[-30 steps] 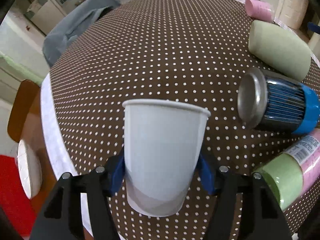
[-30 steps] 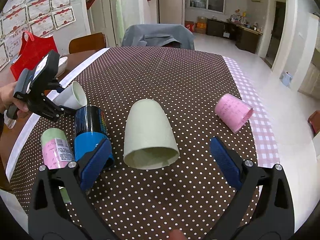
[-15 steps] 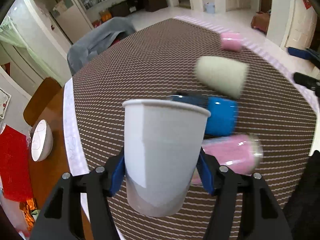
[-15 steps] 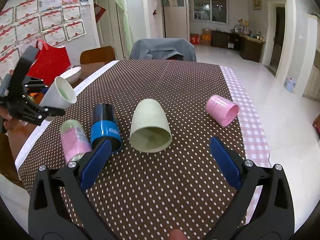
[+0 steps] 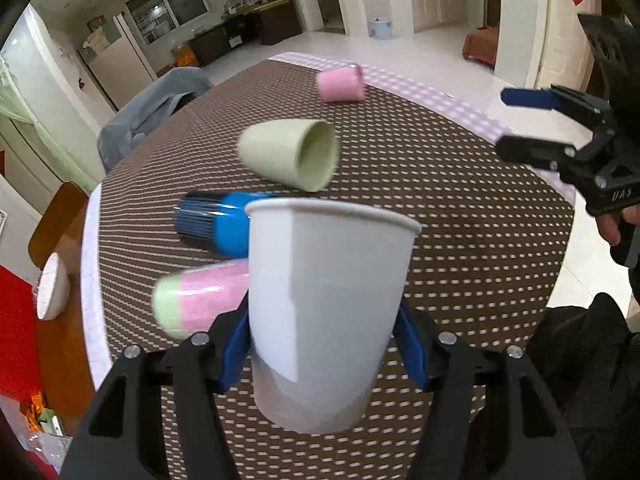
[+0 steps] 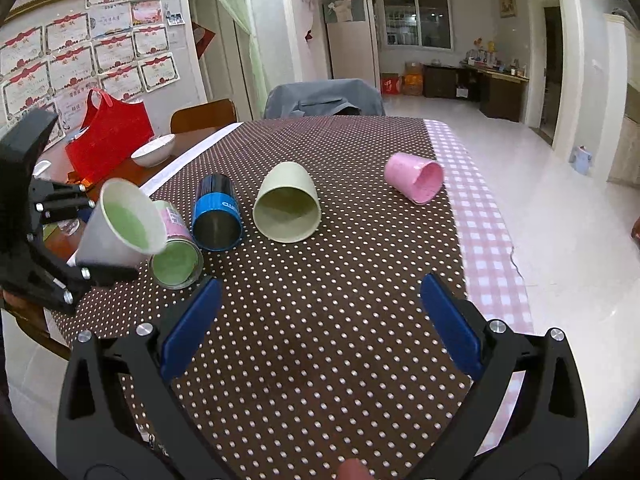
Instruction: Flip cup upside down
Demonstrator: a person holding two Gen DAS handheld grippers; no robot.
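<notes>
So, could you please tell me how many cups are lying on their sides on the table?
4: pink-green cup, blue cup, pale green cup, pink cup, left to right. None looks hidden.

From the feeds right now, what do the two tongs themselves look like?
Both match: the left tongs and right tongs have black angular plastic arms, silver screw heads at the joints and flat blue pads on the fingers. The right tongs' body carries small raised lettering, too blurred to read reliably.
</notes>
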